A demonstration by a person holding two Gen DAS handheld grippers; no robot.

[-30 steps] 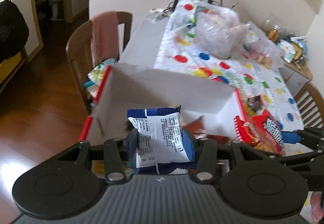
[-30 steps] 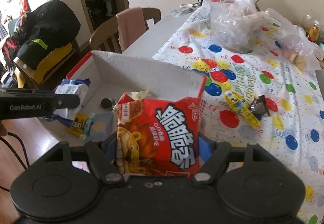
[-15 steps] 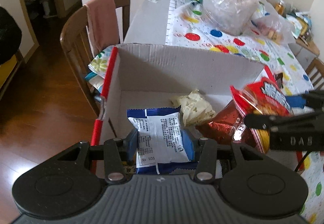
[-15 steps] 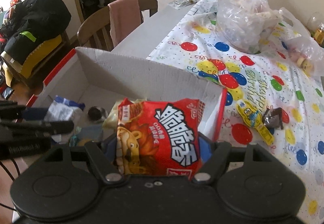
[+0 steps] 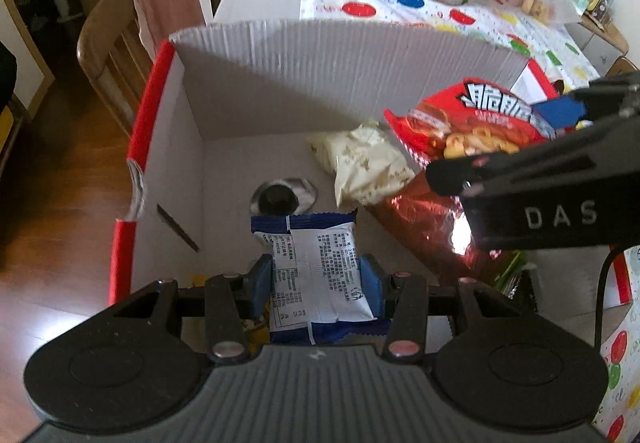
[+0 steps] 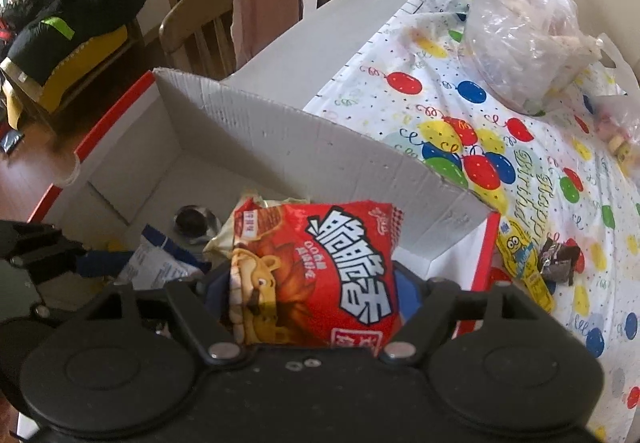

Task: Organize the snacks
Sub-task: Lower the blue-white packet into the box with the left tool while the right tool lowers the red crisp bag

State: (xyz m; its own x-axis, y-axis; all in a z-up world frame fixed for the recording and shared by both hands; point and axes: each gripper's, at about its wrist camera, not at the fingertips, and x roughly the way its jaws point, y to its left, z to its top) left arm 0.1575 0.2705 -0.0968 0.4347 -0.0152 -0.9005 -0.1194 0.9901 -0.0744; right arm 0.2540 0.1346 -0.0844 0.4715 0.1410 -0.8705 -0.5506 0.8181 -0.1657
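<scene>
My left gripper [image 5: 316, 281] is shut on a blue and white snack packet [image 5: 316, 263] and holds it over the open white cardboard box [image 5: 340, 79] with red edges. My right gripper [image 6: 312, 297] is shut on a red snack bag [image 6: 320, 275] and holds it over the right part of the same box [image 6: 280, 131]. The red bag also shows in the left wrist view [image 5: 472, 123], with the right gripper body beside it. In the box lie a cream packet [image 5: 364, 167], a shiny red packet [image 5: 432, 227] and a dark round snack [image 5: 280, 197].
A balloon-print cloth [image 6: 520, 147] covers the table right of the box, with a yellow packet [image 6: 524, 263], a dark wrapper [image 6: 560, 259] and clear plastic bags [image 6: 524, 27] on it. A wooden chair with a pink cloth [image 6: 260, 7] stands behind the box. Wood floor lies at the left.
Both grippers have moved forward and down over the box with their packets. The box inside now fills more of both views.
</scene>
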